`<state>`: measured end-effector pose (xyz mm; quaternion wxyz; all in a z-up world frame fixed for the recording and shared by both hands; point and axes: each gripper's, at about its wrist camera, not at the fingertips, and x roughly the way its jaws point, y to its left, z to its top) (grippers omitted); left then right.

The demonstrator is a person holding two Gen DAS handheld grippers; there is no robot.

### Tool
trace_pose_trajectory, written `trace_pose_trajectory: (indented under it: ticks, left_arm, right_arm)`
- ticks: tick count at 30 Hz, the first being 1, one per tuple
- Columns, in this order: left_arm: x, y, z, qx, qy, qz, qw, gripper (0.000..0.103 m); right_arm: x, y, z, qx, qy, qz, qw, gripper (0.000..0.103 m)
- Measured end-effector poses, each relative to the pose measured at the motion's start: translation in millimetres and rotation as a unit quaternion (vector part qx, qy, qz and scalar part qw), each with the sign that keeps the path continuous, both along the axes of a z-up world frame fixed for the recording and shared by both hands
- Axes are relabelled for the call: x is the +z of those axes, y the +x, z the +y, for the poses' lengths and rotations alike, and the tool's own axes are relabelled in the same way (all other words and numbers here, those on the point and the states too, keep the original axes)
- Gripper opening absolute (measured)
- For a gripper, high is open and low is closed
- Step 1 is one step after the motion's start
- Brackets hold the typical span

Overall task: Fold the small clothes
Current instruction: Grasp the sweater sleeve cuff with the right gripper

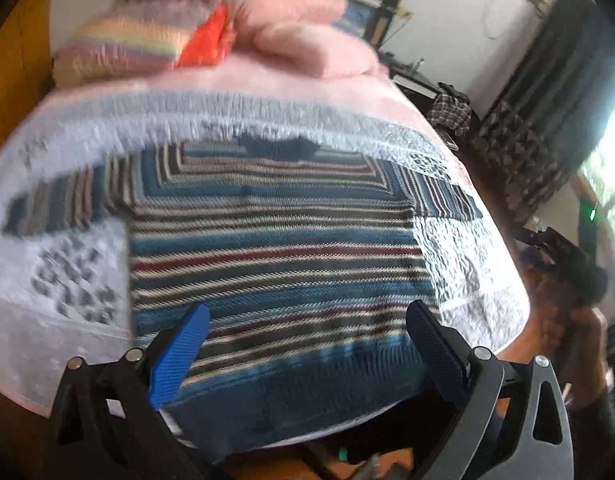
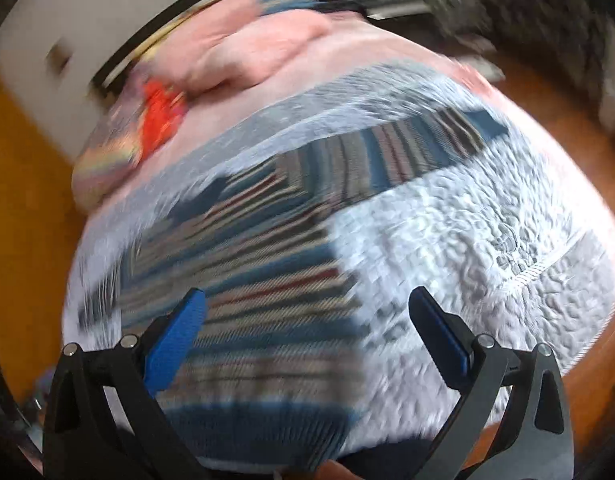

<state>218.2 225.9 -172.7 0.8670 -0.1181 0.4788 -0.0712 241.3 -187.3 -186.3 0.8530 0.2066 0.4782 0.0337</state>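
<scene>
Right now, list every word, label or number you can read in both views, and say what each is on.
None can be read.
The striped sweater shows only stripes, no lettering.
The white quilt has dark marks that may be a print or label, too blurred to read.
The framed picture on the wall is too blurred.

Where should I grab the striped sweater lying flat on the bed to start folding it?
Probably take the sweater by a sleeve end. It lies flat, neck away, sleeves spread sideways. The left tool, open above the hem, would come in from the left for the sleeve cuff; the right tool, also open, from the right for the other cuff. Pinch the cuff edge, where the fabric lifts off the quilt.
</scene>
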Motion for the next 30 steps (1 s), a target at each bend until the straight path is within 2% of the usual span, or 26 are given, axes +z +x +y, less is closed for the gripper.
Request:
trace_pose_trajectory:
  ticks: [1,3,4,5,7,8,13,14,16,20,24,28,30]
  left_arm:
    - [-11,13,2,0.006,-0.002,0.004,1.0000,0.099]
    - [-25,31,7,0.015,-0.004,0.006,0.9999,0.099]
    - [-36,44,12,0.023,-0.011,0.010,0.9996,0.099]
    - [-44,52,18,0.031,-0.023,0.016,0.9992,0.099]
    - [-59,68,28,0.044,-0.067,0.021,0.9966,0.099]
    - [-64,74,32,0.048,-0.084,0.022,0.9950,0.099]
    - [-78,100,39,0.068,-0.119,0.003,0.9905,0.099]
    - [-81,103,40,0.073,-0.127,-0.003,0.9892,0.099]
    - [-89,113,44,0.086,-0.139,-0.011,0.9864,0.099]
    - [-103,128,43,0.101,-0.161,-0.003,0.9818,0.099]
    - [-116,136,37,0.099,-0.165,0.003,0.9813,0.099]
    - [-123,140,37,0.099,-0.183,0.001,0.9782,0.099]
    - [-124,141,39,0.102,-0.195,-0.002,0.9754,0.099]
  right_arm:
    - [-14,14,-24,-0.023,0.027,0.010,0.999,0.097]
    - [-39,38,-67,-0.065,0.081,0.018,0.994,0.082]
    - [-57,53,-94,-0.090,0.108,0.032,0.989,0.071]
    - [-68,62,-110,-0.106,0.130,0.042,0.985,0.067]
    - [-91,81,-146,-0.138,0.184,0.048,0.972,0.064]
    - [-104,94,-171,-0.162,0.200,0.046,0.965,0.058]
    - [-146,129,-248,-0.235,0.302,0.010,0.924,0.055]
    - [-156,139,-264,-0.253,0.314,0.007,0.915,0.055]
    - [-169,154,-286,-0.281,0.320,0.005,0.905,0.054]
    - [-189,179,-306,-0.302,0.317,0.013,0.899,0.052]
    - [-208,196,-308,-0.295,0.309,0.028,0.904,0.049]
    - [-216,209,-312,-0.291,0.308,0.018,0.906,0.050]
    - [-219,213,-313,-0.290,0.309,0.011,0.906,0.046]
